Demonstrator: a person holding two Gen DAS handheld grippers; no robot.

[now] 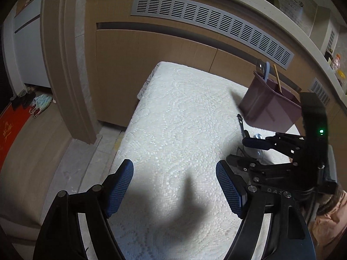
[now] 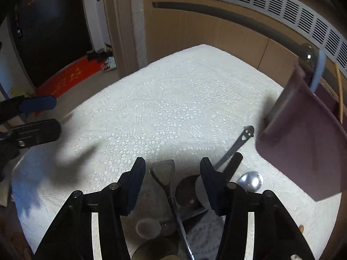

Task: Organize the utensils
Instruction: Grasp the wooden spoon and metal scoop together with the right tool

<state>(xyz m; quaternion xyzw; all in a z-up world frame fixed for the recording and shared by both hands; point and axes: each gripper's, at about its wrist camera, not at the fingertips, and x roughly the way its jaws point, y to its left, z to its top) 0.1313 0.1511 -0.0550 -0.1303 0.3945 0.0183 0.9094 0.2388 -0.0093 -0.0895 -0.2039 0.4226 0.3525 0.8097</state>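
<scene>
A mauve utensil holder (image 1: 269,106) (image 2: 303,138) stands at the table's far right with a ladle (image 1: 259,66), a blue handle (image 2: 317,73) and a wooden chopstick (image 2: 338,91) in it. Several metal utensils lie in a pile: a spatula (image 2: 164,171), a spoon (image 2: 250,181) and a long handle with holes (image 2: 240,143). My right gripper (image 2: 172,173) is open just above the pile, the spatula head between its jaws; it also shows in the left wrist view (image 1: 243,151). My left gripper (image 1: 174,186) is open and empty over the white lace tablecloth (image 1: 184,119).
A wooden cabinet with a grey vent grille (image 1: 212,21) runs behind the table. A door frame (image 1: 65,65) and a red mat (image 1: 8,134) are to the left. The table's left edge drops to the floor.
</scene>
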